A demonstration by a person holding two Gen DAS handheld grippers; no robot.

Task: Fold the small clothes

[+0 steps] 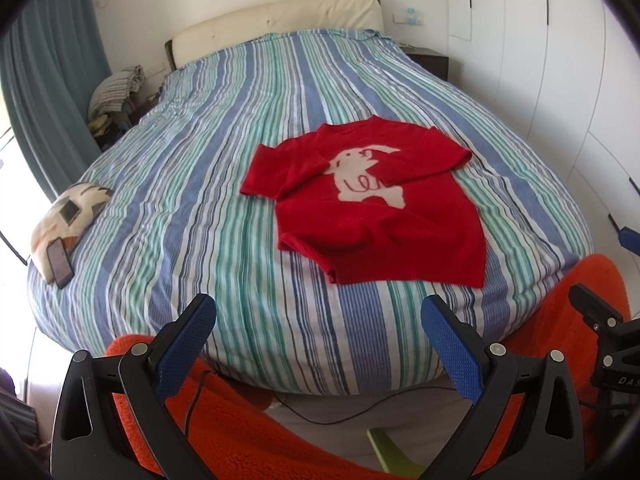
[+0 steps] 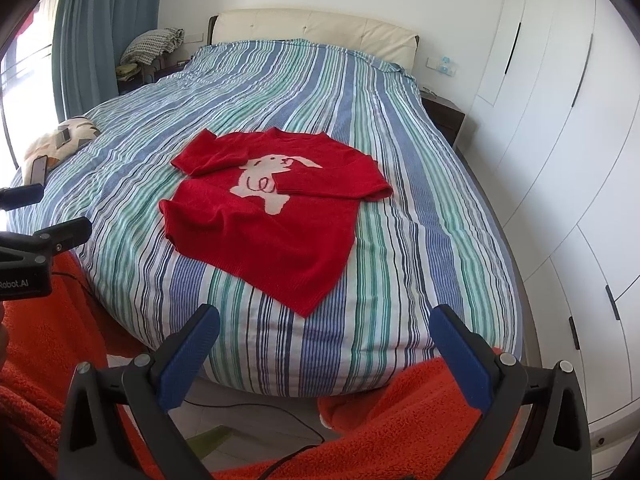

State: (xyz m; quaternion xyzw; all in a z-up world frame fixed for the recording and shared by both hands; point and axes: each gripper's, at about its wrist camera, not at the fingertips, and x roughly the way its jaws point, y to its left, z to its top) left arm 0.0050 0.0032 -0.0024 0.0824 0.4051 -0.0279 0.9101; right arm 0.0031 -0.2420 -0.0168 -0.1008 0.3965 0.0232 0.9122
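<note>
A small red sweater (image 1: pixel 372 220) with a white rabbit on its front lies flat near the foot of the striped bed (image 1: pixel 224 184). Both sleeves are folded in across the chest. It also shows in the right wrist view (image 2: pixel 276 224). My left gripper (image 1: pixel 318 320) is open and empty, held off the foot of the bed, short of the sweater's hem. My right gripper (image 2: pixel 324 330) is open and empty, also short of the bed's foot, facing the sweater's lower corner. The left gripper's side (image 2: pixel 44 236) shows in the right wrist view.
A patterned pillow (image 1: pixel 68 216) with a phone (image 1: pixel 59 261) on it lies at the bed's left edge. White wardrobe doors (image 2: pixel 560 160) run along the right. A dark nightstand (image 2: pixel 444 116) stands by the headboard. Orange fleece (image 2: pixel 400 420) and a cable lie below the grippers.
</note>
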